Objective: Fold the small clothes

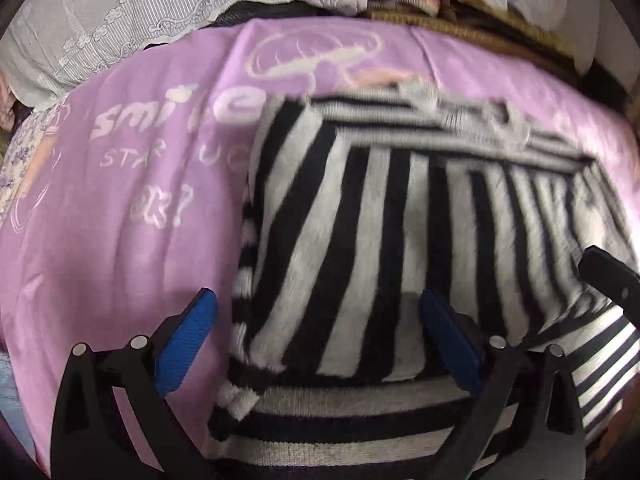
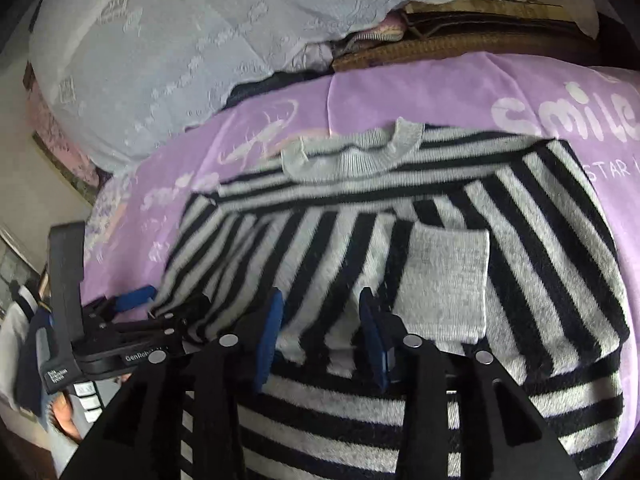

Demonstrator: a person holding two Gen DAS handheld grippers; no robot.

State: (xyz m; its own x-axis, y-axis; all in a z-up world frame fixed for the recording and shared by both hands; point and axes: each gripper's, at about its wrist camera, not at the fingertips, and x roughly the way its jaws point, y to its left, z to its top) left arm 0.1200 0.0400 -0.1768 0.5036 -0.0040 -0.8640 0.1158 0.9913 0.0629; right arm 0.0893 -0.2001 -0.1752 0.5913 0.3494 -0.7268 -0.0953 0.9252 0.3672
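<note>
sweater (image 2: 400,240) mid-blanket (image 1: 120,208), L edge free (R gripper (image 2: 320,332) over hem)

Pink-purple sheet (image 1: 132,184) covers the bed, w/ white print: "smile", a mushroom-like drawing, smaller text. Far side: pale lace-patterned cloth (image 2: 168,40) draped over a big mound, left to centre. Right of it, a brown woven mat edge (image 2: 460,46) w/ folded fabrics tucked just under the lace. Far left, right-wrist view: bit of pale wall (image 2: 36,196). Soft daylight, some blur.
</note>
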